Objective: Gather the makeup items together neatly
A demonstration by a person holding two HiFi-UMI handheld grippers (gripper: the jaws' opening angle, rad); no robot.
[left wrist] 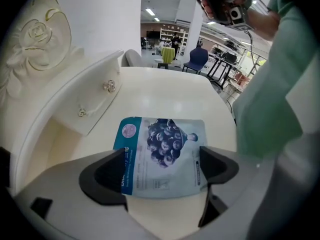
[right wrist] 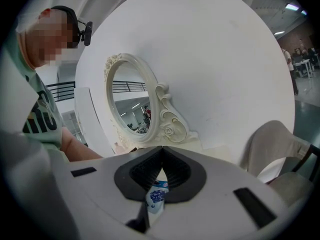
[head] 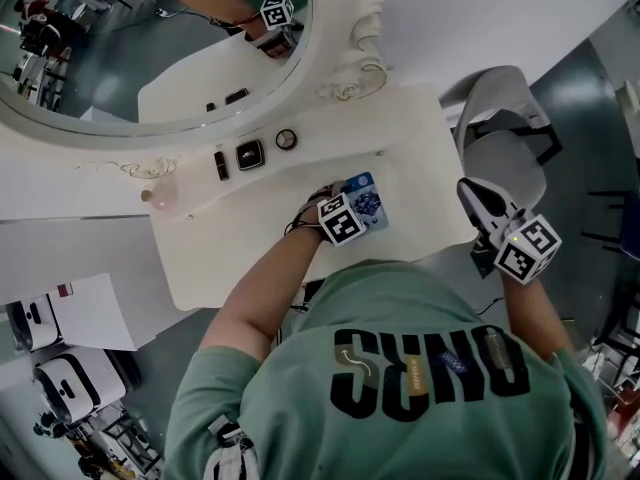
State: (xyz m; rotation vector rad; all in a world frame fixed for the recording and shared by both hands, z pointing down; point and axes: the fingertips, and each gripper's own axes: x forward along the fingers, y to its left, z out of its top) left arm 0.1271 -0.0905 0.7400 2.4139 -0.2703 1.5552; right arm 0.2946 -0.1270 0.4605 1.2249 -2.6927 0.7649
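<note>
left gripper (left wrist: pixel 162 156): jaws wide apart, astride sachet (left wrist: pixel 162 136), not pressing it.
sachet: flat on table (left wrist: pixel 165 91).
right gripper (right wrist: pixel 161 151): jaws together, empty.

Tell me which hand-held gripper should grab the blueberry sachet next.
Left. The left hand-held gripper stands open astride the blueberry sachet; the right hand-held gripper is shut, off beyond the dressing table.

Tabletop (head: pixel 412 140) lies open beyond sachet (head: pixel 368 204) (mirror (head: pixel 160 38) behind).
</note>
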